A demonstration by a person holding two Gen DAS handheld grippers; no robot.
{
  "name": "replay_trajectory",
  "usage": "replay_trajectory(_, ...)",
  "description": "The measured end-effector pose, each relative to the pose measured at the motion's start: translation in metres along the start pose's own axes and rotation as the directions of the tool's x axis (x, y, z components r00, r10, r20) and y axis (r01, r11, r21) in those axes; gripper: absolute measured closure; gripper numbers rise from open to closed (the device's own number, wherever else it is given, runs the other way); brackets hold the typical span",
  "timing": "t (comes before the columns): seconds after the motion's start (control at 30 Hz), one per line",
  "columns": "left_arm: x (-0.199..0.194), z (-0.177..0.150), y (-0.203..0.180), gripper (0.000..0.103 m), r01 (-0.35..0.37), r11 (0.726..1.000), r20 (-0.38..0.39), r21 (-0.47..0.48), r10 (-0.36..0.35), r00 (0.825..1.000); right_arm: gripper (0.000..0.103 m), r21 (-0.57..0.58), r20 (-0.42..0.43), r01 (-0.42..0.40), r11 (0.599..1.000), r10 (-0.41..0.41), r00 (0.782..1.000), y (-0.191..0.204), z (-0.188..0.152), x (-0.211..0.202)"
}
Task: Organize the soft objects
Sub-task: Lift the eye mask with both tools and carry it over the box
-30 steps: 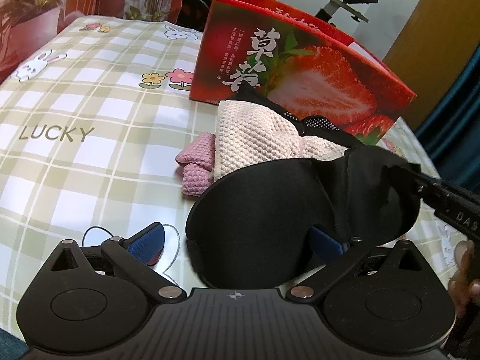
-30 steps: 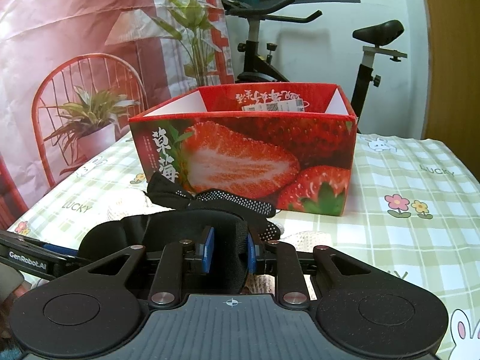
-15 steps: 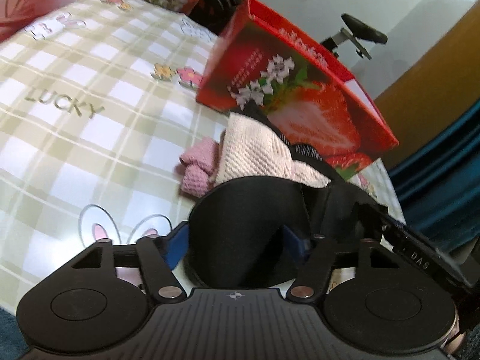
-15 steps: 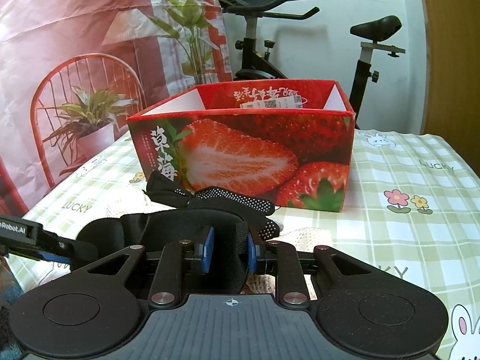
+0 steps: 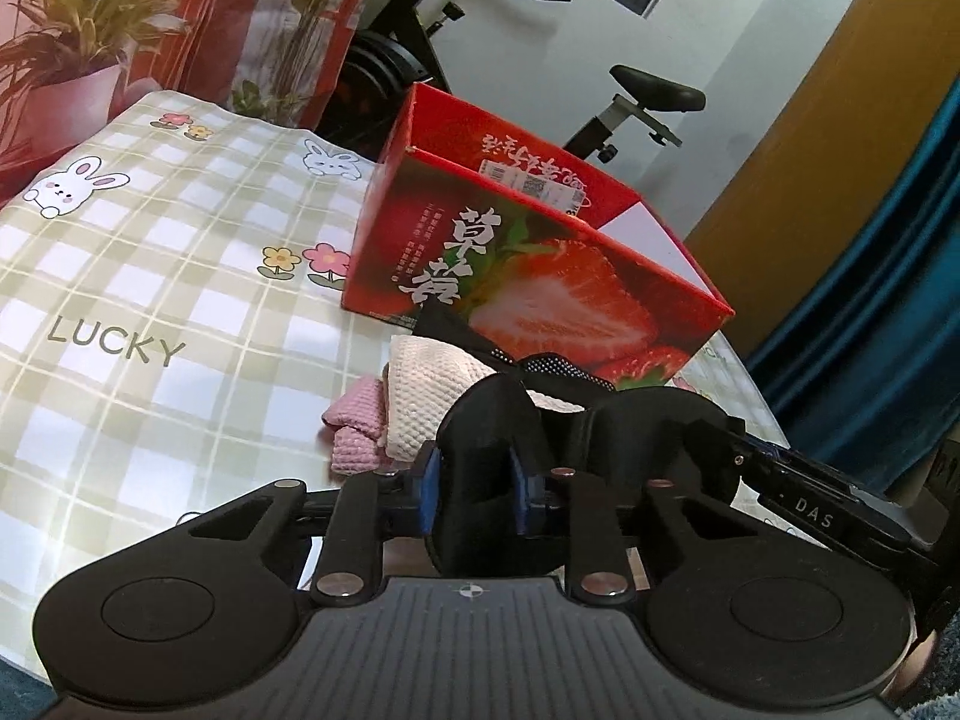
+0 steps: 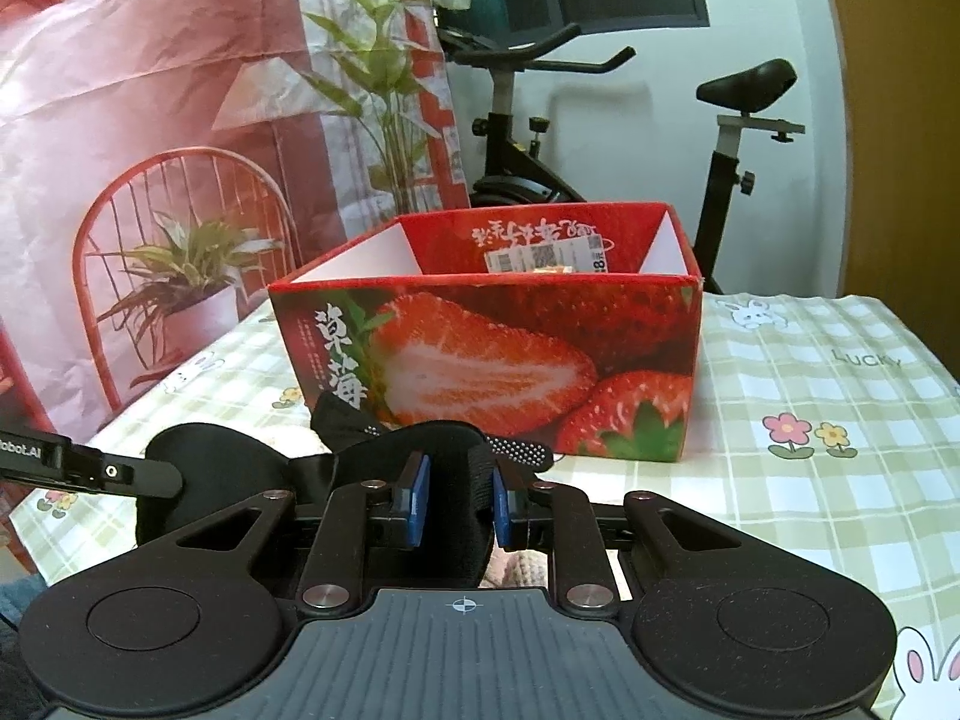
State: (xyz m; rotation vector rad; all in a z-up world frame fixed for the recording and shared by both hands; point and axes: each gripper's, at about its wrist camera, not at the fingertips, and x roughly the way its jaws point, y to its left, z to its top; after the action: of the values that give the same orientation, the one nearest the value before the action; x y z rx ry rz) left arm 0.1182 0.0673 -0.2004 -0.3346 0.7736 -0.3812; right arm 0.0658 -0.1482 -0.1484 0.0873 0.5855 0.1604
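- Black eye mask, padded, held up off the desk between both tools, in front of the strawberry box.
- Left tongs: blue pads clamped on one lobe of the mask, fabric bulging between them.
- Right tongs: pads pinched on the other lobe, near the strap; in the left wrist view this tool enters from the right.
- Beneath and behind the mask: cream knit cloth, pink knit cloth beside it, black dotted glove against the box front.
- Box open-topped, label on inner wall.
- Desk under green checked cloth printed with rabbits, flowers.
- Exercise bike behind the box.
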Motion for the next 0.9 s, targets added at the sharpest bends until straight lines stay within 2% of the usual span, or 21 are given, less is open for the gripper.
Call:
replay_trajectory(0.13, -0.004, 0.005, -0.001, 0.082, 0.005, 1.0, 0.023, 0.006, -0.006, 1.0, 0.085, 0.002, 0.015, -0.006, 1.0, 0.006, 1.0, 0.0, 0.004, -0.003)
replay_trajectory(0.27, -0.013, 0.019, -0.01, 0.085, 0.019, 0.998, 0.073, 0.06, -0.023, 0.997, 0.086, -0.007, 0.061, -0.018, 1.0, 0.018, 0.998, 0.0, 0.017, -0.012)
replay_trajectory(0.43, -0.025, 0.042, -0.025, 0.085, 0.03, 0.99, 0.145, 0.135, -0.049, 0.988, 0.087, -0.03, 0.129, -0.03, 0.999, 0.034, 0.991, -0.001, 0.041, -0.02)
replay_trajectory(0.67, -0.023, 0.081, -0.042, 0.085, 0.027, 0.984, 0.214, 0.174, -0.065, 0.975, 0.087, -0.078, 0.199, -0.029, 0.997, 0.044, 0.979, -0.003, 0.085, -0.017)
replay_trajectory(0.77, -0.021, 0.1, -0.047, 0.085, 0.032, 0.98, 0.234, 0.195, -0.078, 0.969, 0.088, -0.119, 0.206, -0.005, 0.993, 0.03, 0.978, 0.0, 0.103, -0.011)
replay_trajectory(0.9, -0.007, 0.126, -0.058, 0.085, 0.009, 0.969, 0.247, 0.245, -0.072, 0.966, 0.09, -0.122, 0.193, -0.023, 0.992, 0.047, 0.98, 0.001, 0.128, 0.008)
